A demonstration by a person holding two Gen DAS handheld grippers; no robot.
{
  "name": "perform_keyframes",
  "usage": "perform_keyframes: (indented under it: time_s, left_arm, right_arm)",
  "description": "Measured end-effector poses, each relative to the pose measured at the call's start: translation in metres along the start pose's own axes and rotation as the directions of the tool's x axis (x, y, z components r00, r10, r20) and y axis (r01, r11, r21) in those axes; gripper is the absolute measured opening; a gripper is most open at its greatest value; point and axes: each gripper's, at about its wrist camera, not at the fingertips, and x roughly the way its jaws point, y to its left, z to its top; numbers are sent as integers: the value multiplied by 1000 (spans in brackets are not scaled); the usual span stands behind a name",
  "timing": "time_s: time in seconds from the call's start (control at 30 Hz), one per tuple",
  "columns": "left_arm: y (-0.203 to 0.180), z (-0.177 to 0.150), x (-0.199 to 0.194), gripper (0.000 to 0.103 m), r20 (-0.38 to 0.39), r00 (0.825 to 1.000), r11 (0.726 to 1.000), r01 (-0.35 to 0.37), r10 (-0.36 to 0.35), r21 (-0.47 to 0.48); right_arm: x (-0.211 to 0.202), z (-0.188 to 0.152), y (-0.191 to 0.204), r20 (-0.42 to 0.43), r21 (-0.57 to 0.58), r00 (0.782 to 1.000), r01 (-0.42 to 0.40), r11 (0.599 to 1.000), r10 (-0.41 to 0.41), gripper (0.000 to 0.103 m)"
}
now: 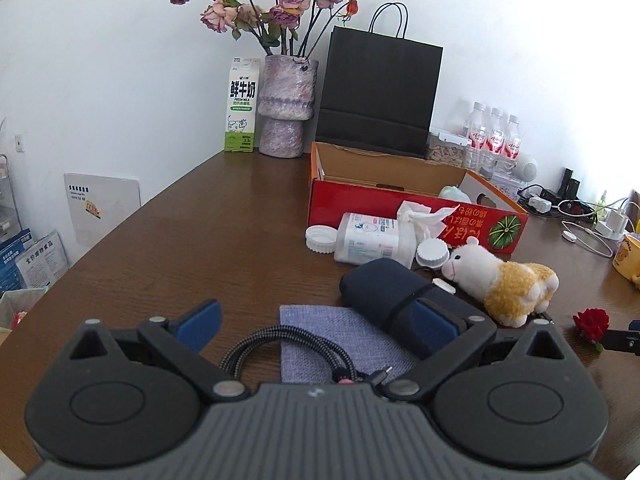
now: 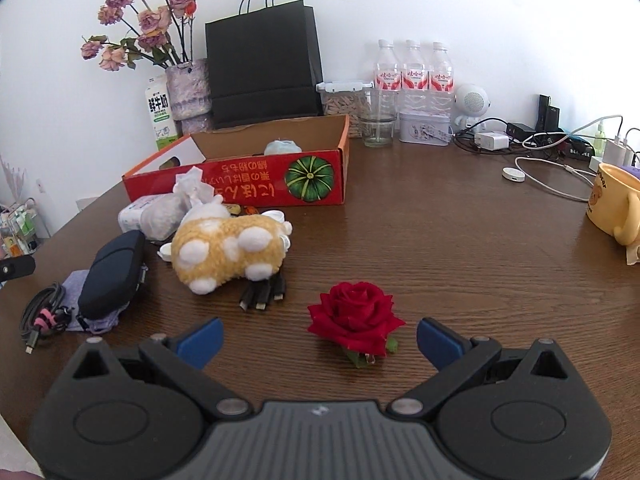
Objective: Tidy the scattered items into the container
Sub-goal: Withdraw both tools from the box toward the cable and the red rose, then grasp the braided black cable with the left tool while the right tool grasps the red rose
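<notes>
Left gripper (image 1: pixel 316 326): jaws wide, empty, over the cable (image 1: pixel 280 346) and grey cloth (image 1: pixel 340 340), near the box's front.
Right gripper (image 2: pixel 319 340): jaws wide, empty, the rose (image 2: pixel 356 318) lay between its fingers, untouched.
Box (image 2: pixel 240 184): red, open, held one pale item.
Plush (image 2: pixel 228 248): lay just before the box.
Pouch (image 2: pixel 114 272): left of the plush, before the box.
Wipes (image 1: pixel 376 236): against the box's front.

Before the box (image 2: pixel 280 184) lie the wipes (image 2: pixel 150 216) and plush (image 2: pixel 224 248); the rose (image 2: pixel 356 316) nearer, right of the plush.
</notes>
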Motion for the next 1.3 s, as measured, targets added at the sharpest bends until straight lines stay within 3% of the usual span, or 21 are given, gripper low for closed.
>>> perform_keyframes:
  time_s: [0.73, 0.97, 1.1, 1.3]
  left_arm:
    - [0, -21, 24, 103, -158, 982, 995, -97, 100, 27]
    - [-6, -19, 30, 103, -207, 972, 987, -87, 114, 133]
    - [-1, -19, 40, 103, -254, 963, 990, -62, 93, 129]
    - [3, -13, 53, 103, -260, 963, 992, -46, 76, 121]
  right_arm:
    - [27, -8, -1, -39, -10, 998, 40, 999, -40, 103]
    - [35, -4, -4, -51, -11, 997, 61, 998, -61, 103]
    - [40, -1, -4, -56, -16, 996, 70, 997, -70, 103]
    - [47, 4, -5, -50, -20, 995, 86, 996, -87, 103]
